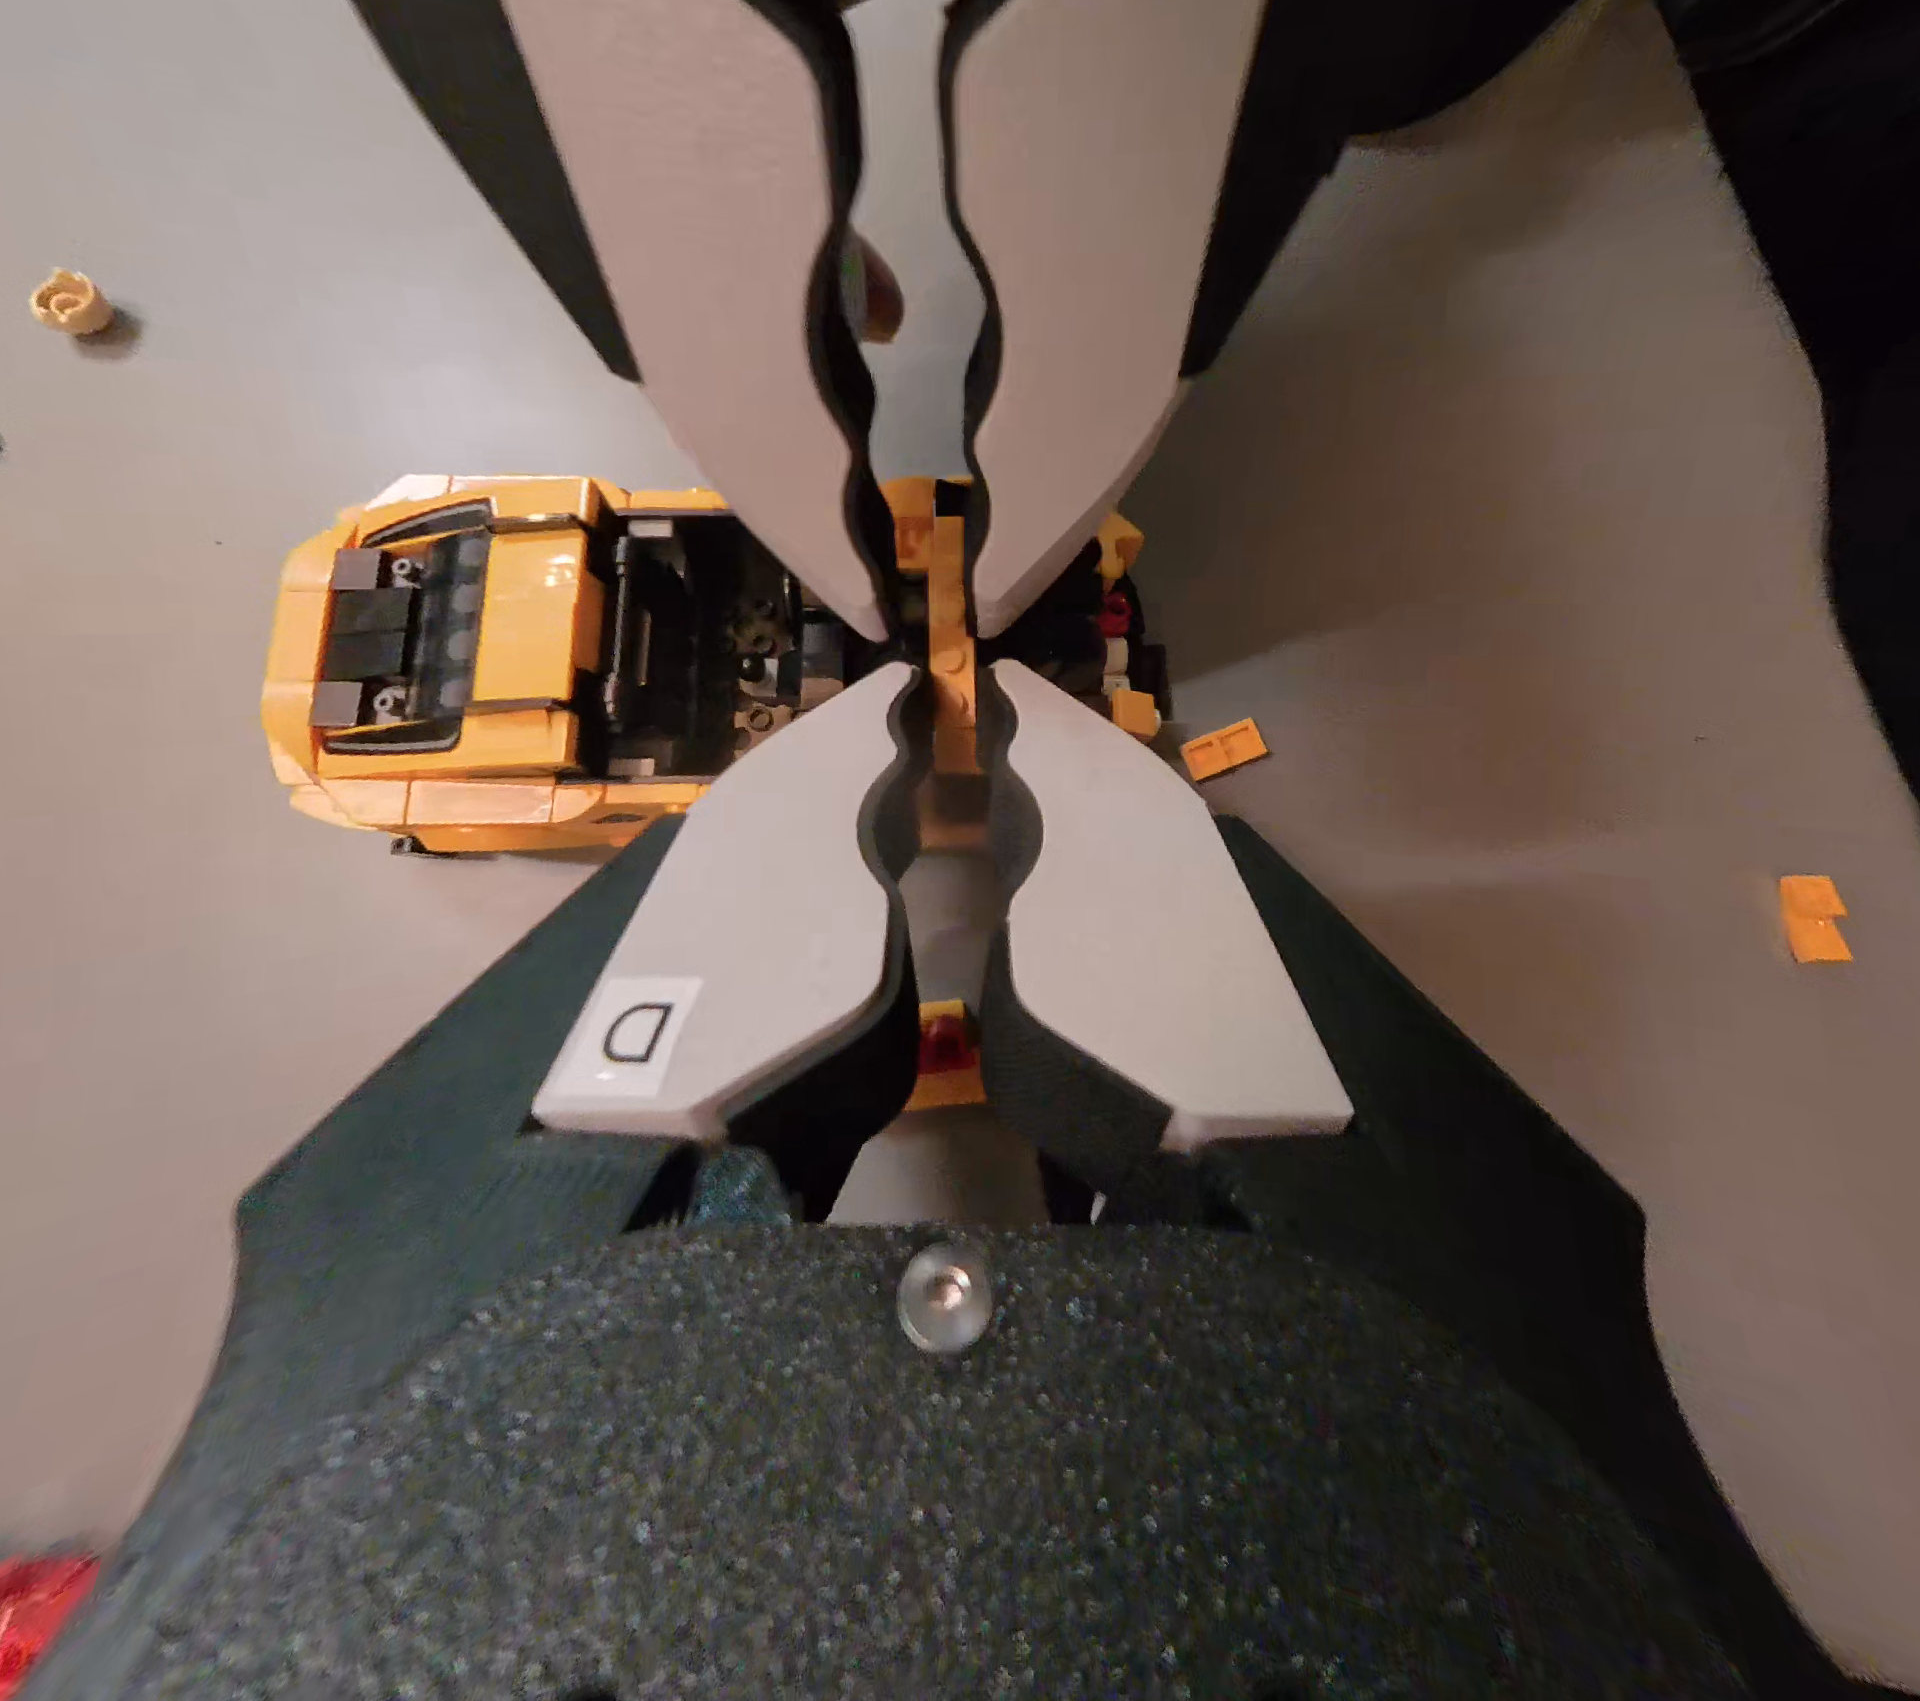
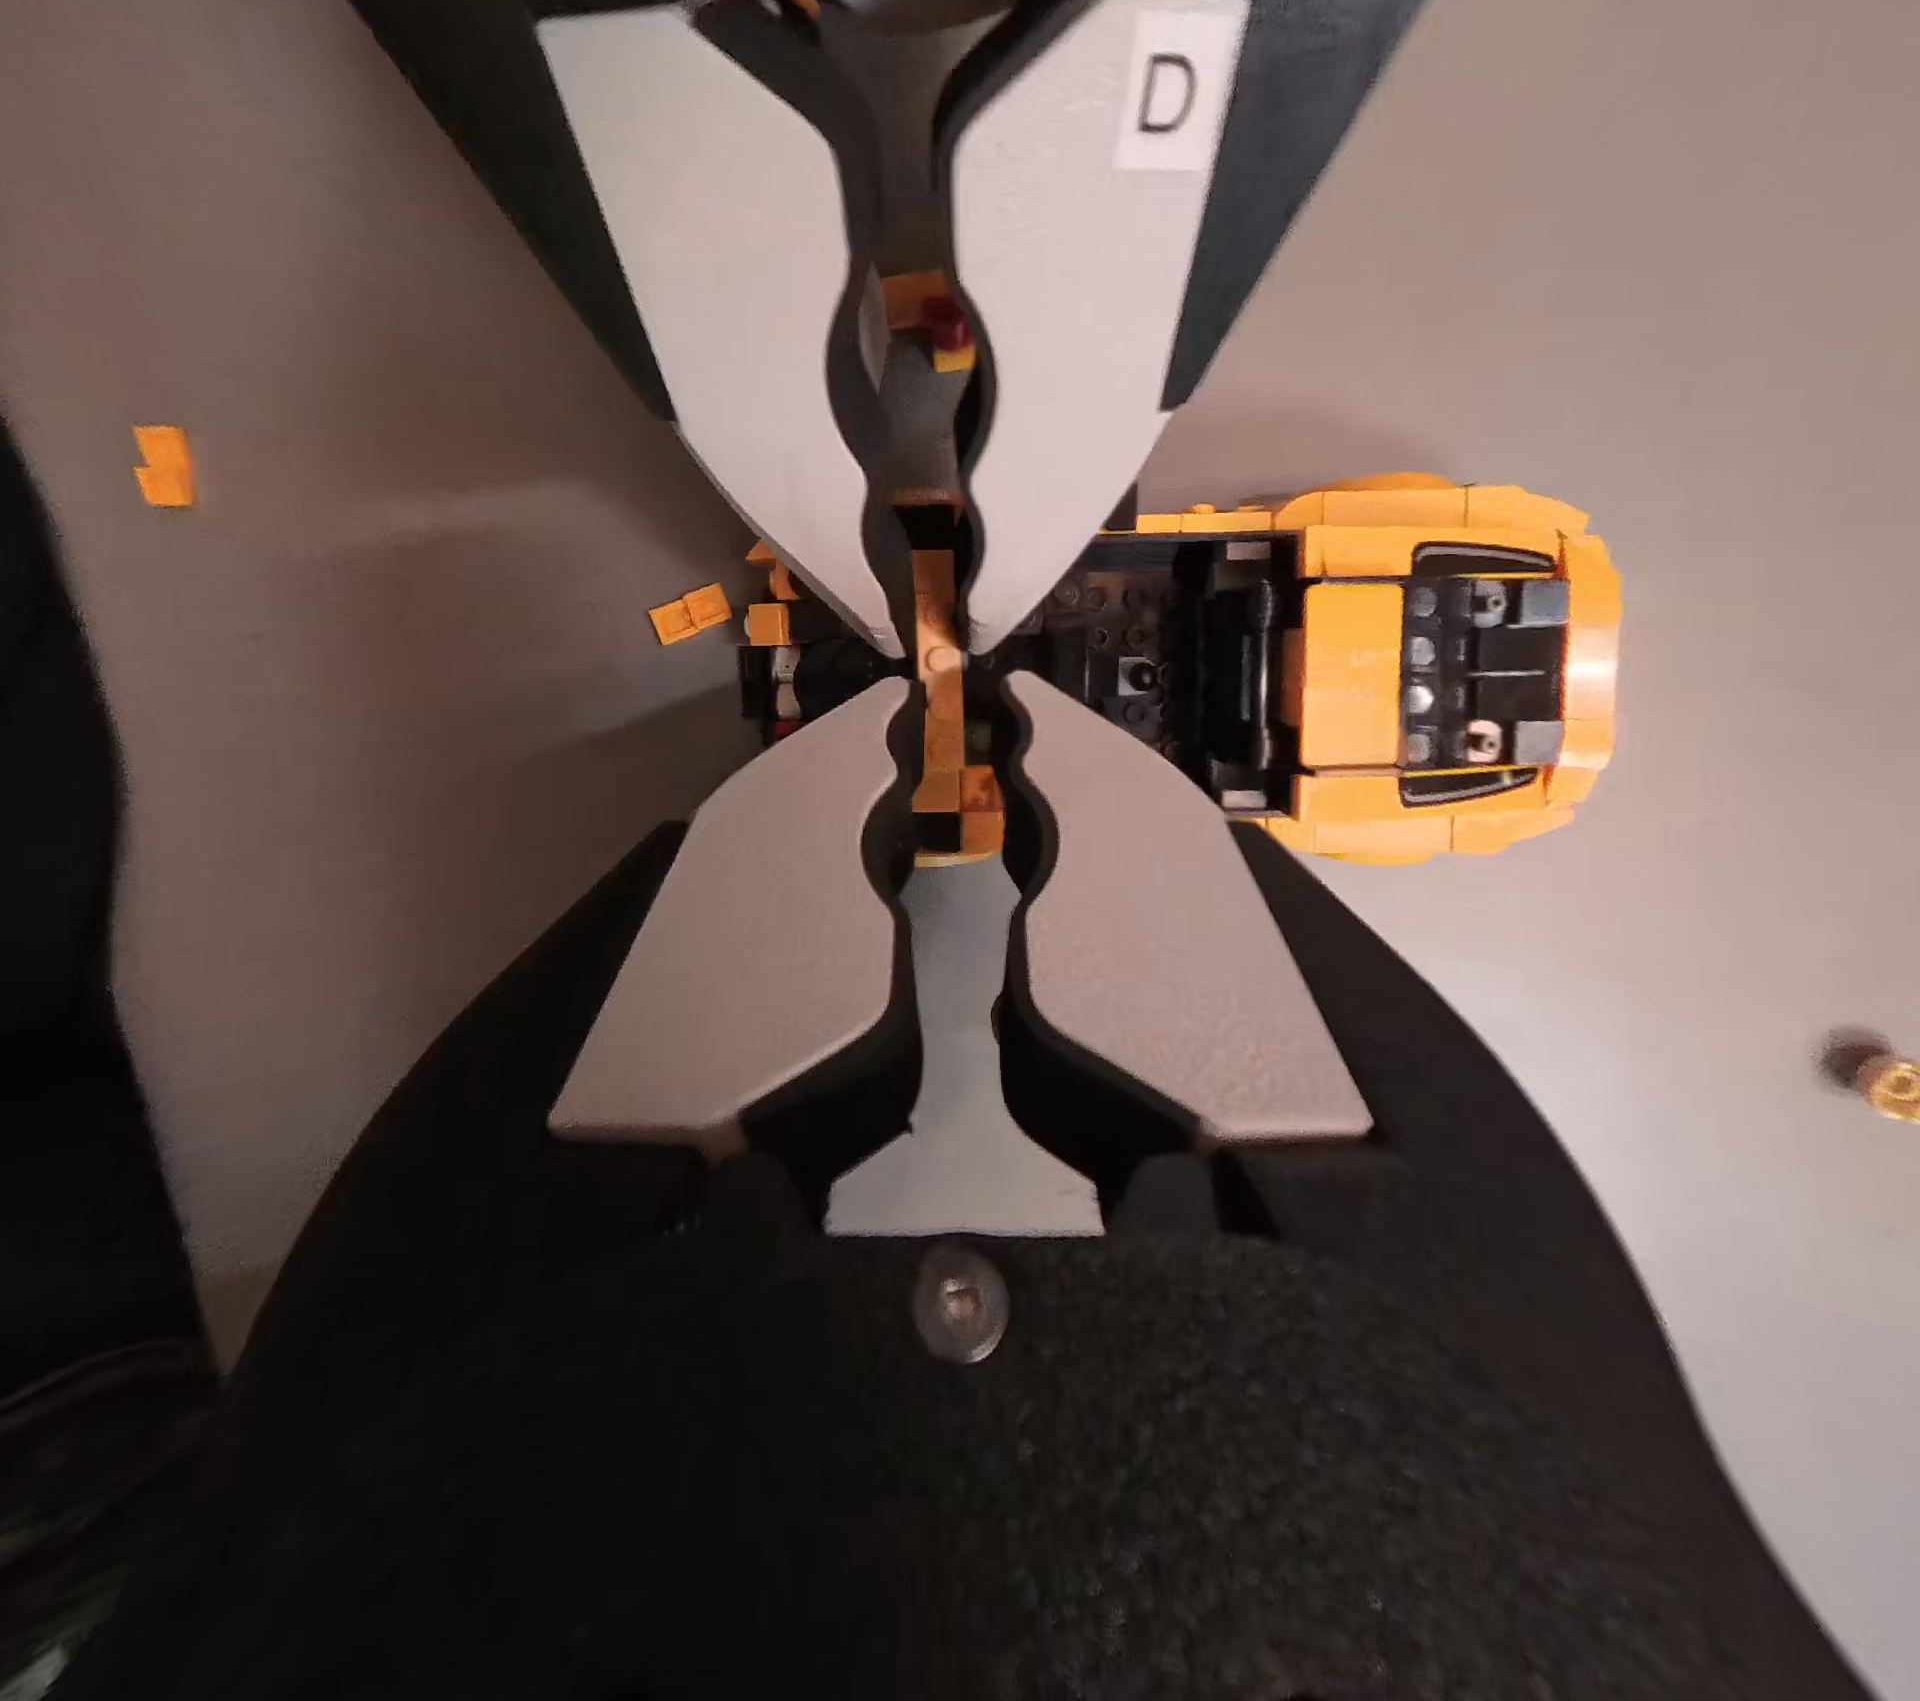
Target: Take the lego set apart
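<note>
grey tabletop [image 1: 312, 1080] | yellow lego car [image 1: 447, 664] lies on it, roof off, nose end under both tools | left gripper [image 1: 951, 675] jaws narrow, pinching the orange brick strip [image 1: 954, 612] | right gripper [image 2: 961, 685] jaws narrow on the same strip, tip to tip | loose orange plates [image 1: 1813, 919] near

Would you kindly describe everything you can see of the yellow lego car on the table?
The lego car is a yellow-orange plastic brick model lying on the grey table. One end is intact, with rounded yellow bodywork and a black slatted panel. The roof is off, showing a black studded interior. The other end is partly stripped, showing black, white and red bricks. Both tongs, left and right, meet there tip to tip, closed on a narrow yellow strip. Loose yellow plates lie beside that end.
</note>
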### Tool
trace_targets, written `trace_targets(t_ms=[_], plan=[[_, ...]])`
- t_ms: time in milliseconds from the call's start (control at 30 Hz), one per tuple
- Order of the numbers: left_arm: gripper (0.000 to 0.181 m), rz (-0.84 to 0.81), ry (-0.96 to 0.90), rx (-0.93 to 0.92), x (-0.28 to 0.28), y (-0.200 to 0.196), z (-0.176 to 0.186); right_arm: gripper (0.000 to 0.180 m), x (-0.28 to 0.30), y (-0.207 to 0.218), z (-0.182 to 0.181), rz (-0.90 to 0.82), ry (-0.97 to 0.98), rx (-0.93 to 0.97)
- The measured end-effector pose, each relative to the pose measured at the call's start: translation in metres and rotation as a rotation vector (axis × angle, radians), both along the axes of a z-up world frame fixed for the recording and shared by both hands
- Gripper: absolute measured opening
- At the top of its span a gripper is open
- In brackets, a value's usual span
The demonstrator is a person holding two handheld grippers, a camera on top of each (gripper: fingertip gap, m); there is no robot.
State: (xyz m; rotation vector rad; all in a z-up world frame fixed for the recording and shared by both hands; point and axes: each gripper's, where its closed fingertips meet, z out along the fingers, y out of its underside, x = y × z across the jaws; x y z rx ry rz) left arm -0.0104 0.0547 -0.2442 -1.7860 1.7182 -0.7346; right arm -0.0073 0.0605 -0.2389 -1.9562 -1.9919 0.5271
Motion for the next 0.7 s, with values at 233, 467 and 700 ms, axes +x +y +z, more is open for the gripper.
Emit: trace_targets(t_ms=[233,467,700], plan=[[0.009,-0.026,0.007,0.063,0.0,-0.001,0.0,0.01,0.0,-0.007,0.0,0.003,-0.011,-0.17],[0.008,-0.03,0.014,0.078,0.0,-0.002,0.0,0.006,0.0,-0.006,-0.002,0.013,-0.036,-0.164],[0.011,-0.036,-0.051,-0.074,-0.021,-0.002,0.017,0.007,0.0,-0.006,-0.004,0.036,-0.04,-0.011]])
